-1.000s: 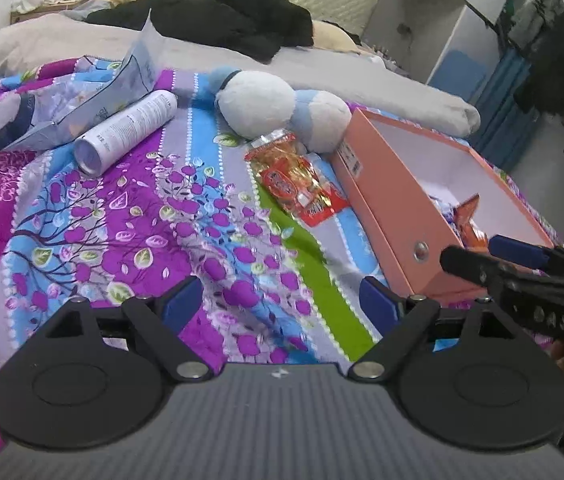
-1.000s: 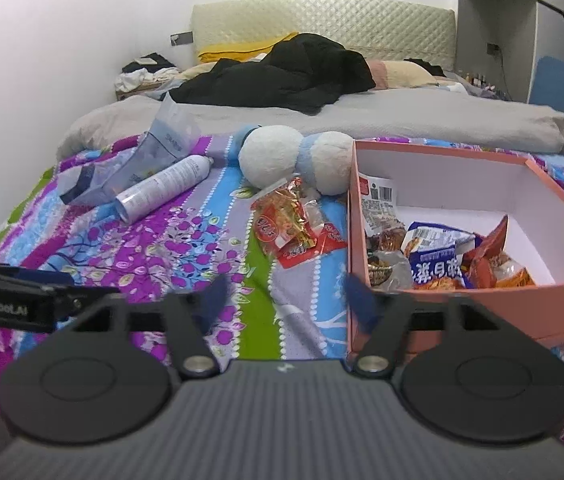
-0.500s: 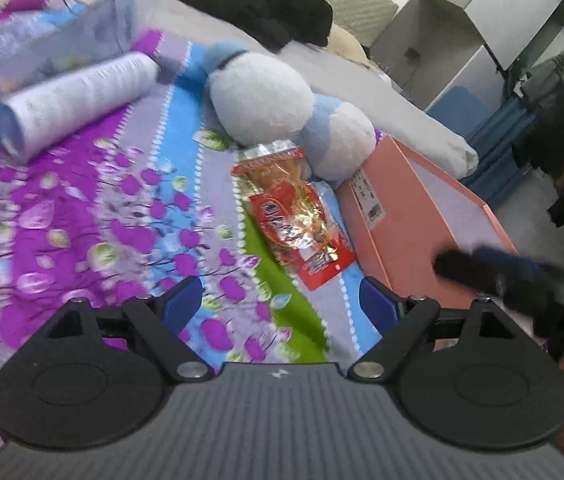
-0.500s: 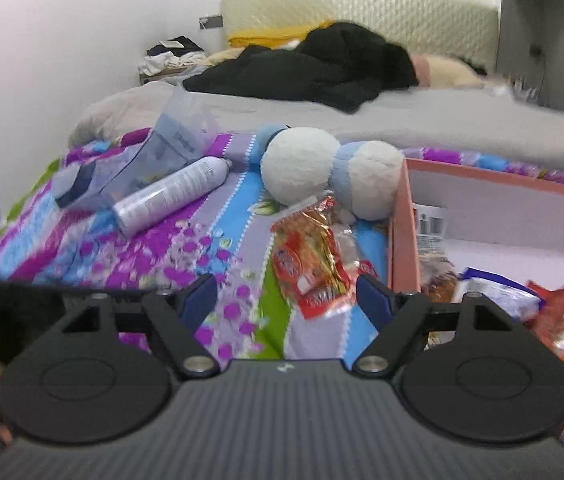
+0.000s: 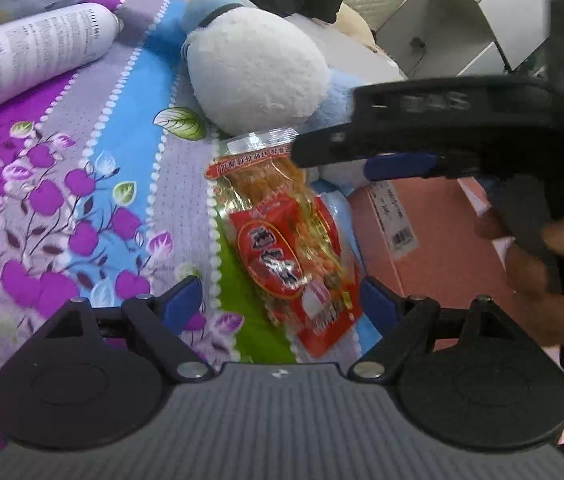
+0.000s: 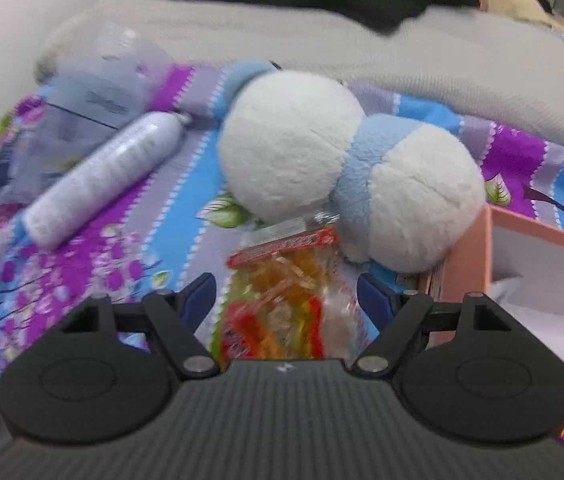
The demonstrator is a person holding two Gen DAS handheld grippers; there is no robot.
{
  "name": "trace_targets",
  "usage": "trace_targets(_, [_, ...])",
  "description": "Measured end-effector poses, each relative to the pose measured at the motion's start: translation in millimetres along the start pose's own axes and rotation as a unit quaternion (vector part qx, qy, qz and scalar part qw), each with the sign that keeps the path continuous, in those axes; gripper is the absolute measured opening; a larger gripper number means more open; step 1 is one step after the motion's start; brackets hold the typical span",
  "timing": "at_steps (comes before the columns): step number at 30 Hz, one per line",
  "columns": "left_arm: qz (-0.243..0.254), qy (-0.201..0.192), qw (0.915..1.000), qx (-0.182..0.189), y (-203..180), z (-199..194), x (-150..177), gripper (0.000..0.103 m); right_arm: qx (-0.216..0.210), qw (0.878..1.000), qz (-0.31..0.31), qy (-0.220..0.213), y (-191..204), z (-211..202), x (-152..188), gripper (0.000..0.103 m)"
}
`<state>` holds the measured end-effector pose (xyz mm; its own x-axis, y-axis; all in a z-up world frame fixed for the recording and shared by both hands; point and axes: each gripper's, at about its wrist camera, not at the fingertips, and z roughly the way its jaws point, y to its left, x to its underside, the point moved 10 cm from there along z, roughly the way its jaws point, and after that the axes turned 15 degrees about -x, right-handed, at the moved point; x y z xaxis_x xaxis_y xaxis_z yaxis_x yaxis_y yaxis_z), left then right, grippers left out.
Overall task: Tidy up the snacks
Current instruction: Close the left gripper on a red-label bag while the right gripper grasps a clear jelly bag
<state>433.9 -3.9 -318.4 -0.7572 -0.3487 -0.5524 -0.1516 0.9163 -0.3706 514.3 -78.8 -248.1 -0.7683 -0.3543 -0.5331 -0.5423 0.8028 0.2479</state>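
Observation:
A red and orange snack packet (image 5: 282, 240) lies on the flowered bedspread, its clear top end against a plush toy (image 5: 258, 68). My left gripper (image 5: 280, 300) is open, and the packet's lower end shows between its blue pads without touching them. My right gripper (image 5: 338, 158), held by a hand, reaches in from the right over the packet's top end. In the right wrist view the packet (image 6: 282, 264) fills the gap of the open right gripper (image 6: 286, 294), and the picture is blurred. The pink box (image 5: 442, 248) stands just right of the packet.
A white spray can (image 5: 34, 52) lies on the bedspread to the left, with a clear plastic bag (image 6: 94, 100) behind it. The plush toy (image 6: 290, 148) leans on the pink box's (image 6: 466, 256) corner. A grey blanket and dark clothes lie farther back.
Both grippers have closed in on the snack packet. The right one swung left from in front of the box to above the packet; the left one came forward and lower. Both stayed open.

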Motion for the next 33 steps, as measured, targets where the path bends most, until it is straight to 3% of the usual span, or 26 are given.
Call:
trace_targets(6, [0.008, 0.006, 0.9999, 0.002, -4.1, 18.8, -6.8, 0.086, 0.004, 0.998, 0.01, 0.056, -18.2, 39.8, -6.3, 0.081])
trace_targets(10, [0.007, 0.002, 1.0, 0.005, -4.1, 24.5, -10.6, 0.076, 0.029, 0.998, 0.004, 0.062, -25.5, 53.3, -2.8, 0.082])
trace_targets(13, [0.007, -0.001, 1.0, 0.002, -4.0, 26.9, -11.4, 0.068, 0.025, 0.997, 0.014, 0.066, -27.4, 62.6, 0.7, 0.091])
trace_targets(17, [-0.006, 0.0, 1.0, 0.006, -1.8, 27.5, -8.9, 0.067, 0.004, 0.995, 0.011, 0.098, -24.1, 81.6, 6.2, 0.094])
trace_targets(18, [-0.004, -0.001, 1.0, 0.003, -1.5, 27.0, -6.0, 0.066, -0.002, 0.995, 0.013, 0.103, -23.0, 85.1, 8.0, 0.098])
trace_targets(21, [0.01, -0.006, 0.9999, -0.008, -5.6, 26.4, -2.3, 0.06, -0.004, 0.994, 0.006, 0.105, -21.2, 87.7, 8.6, 0.098])
trace_targets(23, [0.006, 0.002, 0.9999, 0.01, -9.7, 23.7, 2.9, 0.05, -0.007, 0.995, 0.002, 0.097, -20.2, 86.2, 9.4, 0.095])
trace_targets(24, [0.005, 0.008, 0.9999, 0.004, -9.9, 24.3, 6.3, 0.038, -0.011, 0.996, -0.002, 0.091, -19.8, 84.6, 11.1, 0.09])
trace_targets(25, [0.01, 0.005, 0.9999, -0.006, -9.1, 24.2, 8.4, 0.034, -0.012, 0.996, -0.003, 0.085, -20.0, 82.0, 12.5, 0.083])
trace_targets(28, [-0.014, 0.01, 0.9998, 0.007, -3.8, 21.5, 9.3, 0.026, -0.02, 0.997, 0.011, 0.076, -20.3, 67.6, 14.3, 0.063])
trace_targets(33, [-0.021, 0.011, 0.9996, 0.017, -3.9, 10.1, 15.4, 0.017, -0.022, 0.997, 0.021, 0.073, -18.8, 52.7, 14.0, 0.044])
